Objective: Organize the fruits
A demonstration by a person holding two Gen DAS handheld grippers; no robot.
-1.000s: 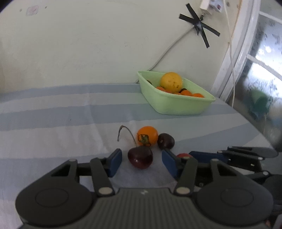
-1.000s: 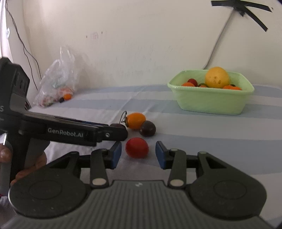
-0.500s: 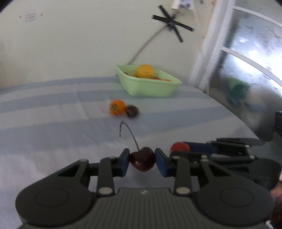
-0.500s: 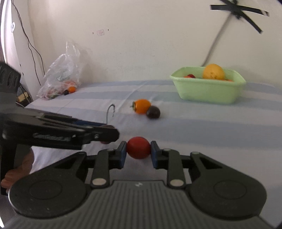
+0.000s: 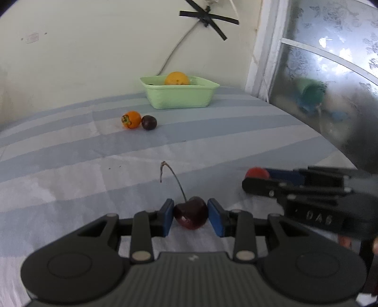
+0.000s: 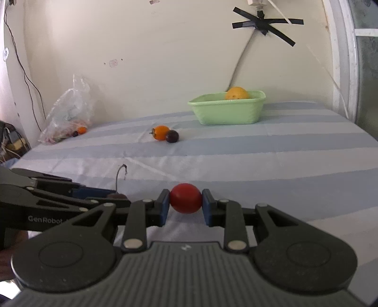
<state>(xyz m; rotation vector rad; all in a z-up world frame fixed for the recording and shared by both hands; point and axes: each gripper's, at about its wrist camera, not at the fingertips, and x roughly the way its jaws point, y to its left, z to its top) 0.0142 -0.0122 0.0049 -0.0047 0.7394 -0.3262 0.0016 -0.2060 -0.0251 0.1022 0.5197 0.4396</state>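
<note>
A pale green rectangular plastic tub (image 6: 226,111) is standing by the wall. Well short of the tub, the left gripper (image 5: 191,216) is clamping a dark red stemmed cherry (image 5: 191,212), and the right gripper (image 6: 186,203) is clamping a round red tomato (image 6: 186,198).

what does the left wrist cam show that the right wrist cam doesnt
Only the left wrist view: the frosted window, and the whole dark cherry clamped in the left gripper.

Only the right wrist view: the plastic bag by the wall, and the whole red tomato clamped in the right gripper.

Both: the green tub with a yellow fruit, the orange tomato touching a dark fruit on the striped cloth, and the black tape cross.
</note>
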